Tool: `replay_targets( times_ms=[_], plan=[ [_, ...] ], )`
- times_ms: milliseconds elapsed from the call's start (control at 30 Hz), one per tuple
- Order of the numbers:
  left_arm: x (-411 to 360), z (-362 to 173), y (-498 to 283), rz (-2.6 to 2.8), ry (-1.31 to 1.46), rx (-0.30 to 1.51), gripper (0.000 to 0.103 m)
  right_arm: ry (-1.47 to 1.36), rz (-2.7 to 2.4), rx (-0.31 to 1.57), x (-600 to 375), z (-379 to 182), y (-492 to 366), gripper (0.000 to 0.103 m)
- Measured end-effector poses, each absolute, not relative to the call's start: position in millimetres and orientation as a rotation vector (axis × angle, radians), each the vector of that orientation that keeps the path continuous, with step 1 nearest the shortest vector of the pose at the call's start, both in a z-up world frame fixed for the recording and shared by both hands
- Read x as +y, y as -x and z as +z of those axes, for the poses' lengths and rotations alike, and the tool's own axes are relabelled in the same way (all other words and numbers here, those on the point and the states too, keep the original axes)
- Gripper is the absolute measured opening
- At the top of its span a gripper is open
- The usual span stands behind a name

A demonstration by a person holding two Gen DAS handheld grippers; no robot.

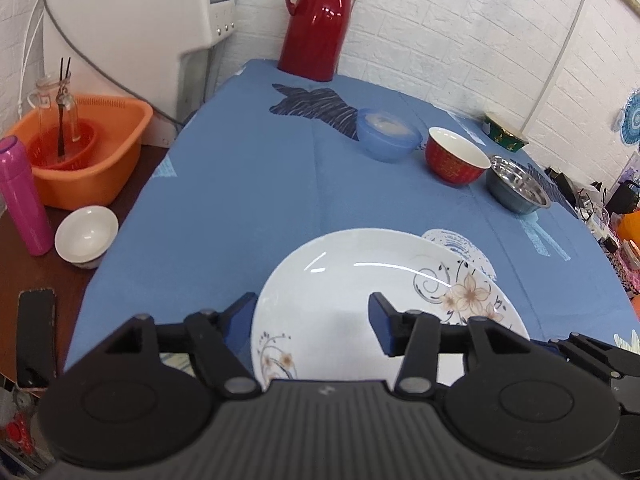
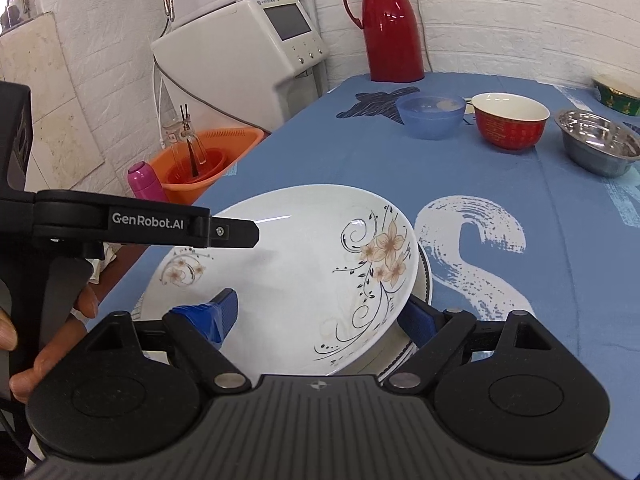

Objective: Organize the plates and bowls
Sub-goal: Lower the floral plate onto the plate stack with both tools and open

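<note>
A white floral plate [image 2: 304, 264] is sitting tilted at the near edge of the blue-clothed tabletop [image 2: 500, 184], resting on a second plate [image 2: 422, 280] beneath it. The left gripper [image 1: 314, 318] is hovering over its left rim, fingers apart. The right gripper [image 2: 320, 316] is straddling the plate's near edge, fingers apart (one blue pad lying on its face). Toward the far right corner, a blue bowl [image 2: 432, 116], a red bowl [image 2: 510, 120] and a steel bowl [image 2: 600, 142] are standing in a row.
</note>
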State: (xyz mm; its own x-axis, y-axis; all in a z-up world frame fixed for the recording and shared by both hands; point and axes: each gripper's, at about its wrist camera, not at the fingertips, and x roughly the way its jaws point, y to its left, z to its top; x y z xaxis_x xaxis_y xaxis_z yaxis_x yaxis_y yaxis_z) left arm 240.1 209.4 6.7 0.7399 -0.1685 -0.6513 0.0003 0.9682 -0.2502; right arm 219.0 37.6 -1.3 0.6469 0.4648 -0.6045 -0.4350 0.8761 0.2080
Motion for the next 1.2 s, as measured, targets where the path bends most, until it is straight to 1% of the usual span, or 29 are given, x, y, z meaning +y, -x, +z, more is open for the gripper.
replay_targets(
  times_ms=[33,167,267,400,467,567,700,833,1200],
  plan=[
    [207.0,9.9,-238.9,-0.092,0.225,0.718,0.053,-0.033,0.510,0.696,38.1,-0.9,-219.5,0.075],
    [199.6,17.4,-239.5,-0.097,0.201,0.699,0.054,0.050,0.519,0.711,48.1,-3.4,-219.9,0.075],
    [197.3,17.5,-238.7,-0.099,0.195,0.699,0.054,-0.025,0.518,0.706,36.5,-0.3,-218.5,0.073],
    [197.6,14.5,-242.0,-0.098,0.208,0.721,0.054,-0.041,0.501,0.688,32.6,3.7,-214.2,0.073],
    [197.6,14.3,-241.9,-0.099,0.213,0.721,0.054,-0.044,0.465,0.678,31.3,1.8,-213.7,0.075],
    [194.3,15.6,-243.2,-0.097,0.210,0.720,0.054,0.124,0.462,0.674,46.1,-4.6,-210.5,0.075],
    [189.5,17.6,-239.0,-0.098,0.196,0.714,0.056,-0.007,0.490,0.726,25.4,-5.0,-223.9,0.074],
    [187.5,20.5,-235.6,-0.103,0.184,0.712,0.056,-0.120,0.441,0.704,1.9,-2.4,-222.6,0.074],
    [172.9,27.4,-230.3,-0.114,0.161,0.704,0.057,-0.189,0.461,0.716,-11.9,-3.9,-211.6,0.074]
  ],
)
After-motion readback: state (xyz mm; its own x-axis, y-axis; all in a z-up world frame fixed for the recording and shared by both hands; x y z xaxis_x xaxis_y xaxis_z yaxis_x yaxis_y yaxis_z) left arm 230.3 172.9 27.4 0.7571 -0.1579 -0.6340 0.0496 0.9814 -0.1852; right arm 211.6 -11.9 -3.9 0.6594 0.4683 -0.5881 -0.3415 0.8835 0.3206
